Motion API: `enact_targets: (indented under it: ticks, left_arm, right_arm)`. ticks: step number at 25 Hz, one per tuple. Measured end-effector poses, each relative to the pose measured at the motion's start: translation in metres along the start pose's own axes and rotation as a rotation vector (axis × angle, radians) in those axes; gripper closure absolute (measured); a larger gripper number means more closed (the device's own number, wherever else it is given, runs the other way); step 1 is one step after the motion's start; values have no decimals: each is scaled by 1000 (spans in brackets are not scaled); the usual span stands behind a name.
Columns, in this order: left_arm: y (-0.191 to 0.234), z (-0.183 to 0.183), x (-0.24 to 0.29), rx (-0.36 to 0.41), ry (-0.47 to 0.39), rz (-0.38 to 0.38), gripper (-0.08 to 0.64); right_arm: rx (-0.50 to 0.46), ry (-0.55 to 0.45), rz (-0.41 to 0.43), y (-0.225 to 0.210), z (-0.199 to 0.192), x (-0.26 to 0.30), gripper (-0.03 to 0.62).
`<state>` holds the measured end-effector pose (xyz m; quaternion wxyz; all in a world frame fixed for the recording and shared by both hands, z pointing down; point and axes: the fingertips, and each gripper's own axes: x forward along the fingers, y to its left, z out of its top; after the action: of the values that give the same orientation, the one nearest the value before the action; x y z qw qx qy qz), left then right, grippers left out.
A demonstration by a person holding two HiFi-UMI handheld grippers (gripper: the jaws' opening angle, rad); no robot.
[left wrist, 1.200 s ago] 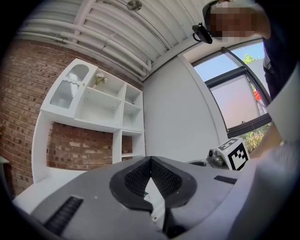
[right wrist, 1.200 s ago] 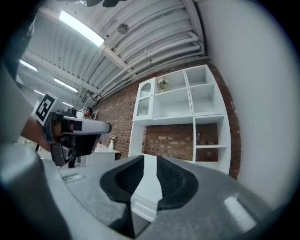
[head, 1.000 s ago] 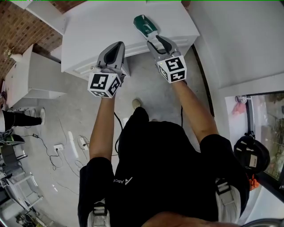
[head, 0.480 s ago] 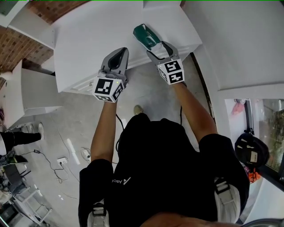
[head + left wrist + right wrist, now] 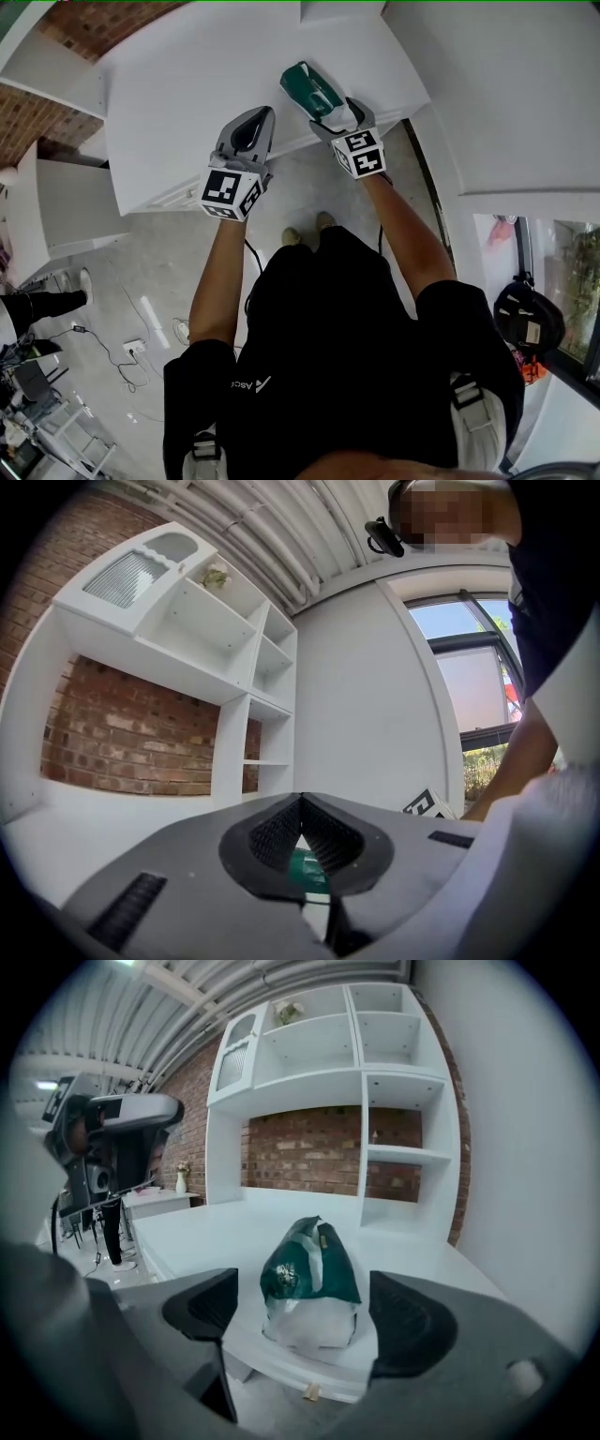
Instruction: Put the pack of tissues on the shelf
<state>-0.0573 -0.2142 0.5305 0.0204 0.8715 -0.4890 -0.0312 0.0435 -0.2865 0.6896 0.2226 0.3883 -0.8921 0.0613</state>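
Observation:
The green and white pack of tissues [image 5: 309, 87] lies on the white top [image 5: 187, 94] of the shelf unit, close to its front edge. My right gripper [image 5: 337, 118] is just behind the pack and its jaws are opening. In the right gripper view the pack [image 5: 309, 1279] sits between the two pads [image 5: 211, 1305] with a gap on each side, touched by neither. My left gripper [image 5: 255, 114] hovers over the top's front edge, left of the pack, shut and empty. A sliver of the pack [image 5: 305, 866] shows past its closed jaws.
Open white shelves [image 5: 394, 1101] rise at the back of the top against a brick wall. A lower white cabinet [image 5: 56, 206] stands to the left. Cables and a power strip [image 5: 134, 347] lie on the grey floor. A white wall runs along the right.
The right gripper's jaws have spread apart and let go of the pack, which now rests on the white top. Both grippers have moved slightly further over the top. The left gripper stays shut.

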Motion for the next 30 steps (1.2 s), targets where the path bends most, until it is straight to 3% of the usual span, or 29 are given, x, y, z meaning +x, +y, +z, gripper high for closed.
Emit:
enact_targets:
  ticks: [10,15,24,30]
  left_arm:
    - [12,-15,16,-2,47,53,563]
    - [16,-19,16,-1,63,71,563]
    - [17,-22,16,4,73,77,563]
    - [15,-15,20,7,57,72,563]
  right_arm:
    - [-10,78,52,-7,-28,40,146]
    - [-33,94,36,-8,-30,49,151]
    - [-57,96,46,-8,-27,45,305]
    - [-75,57,41,-13,-11,36,327]
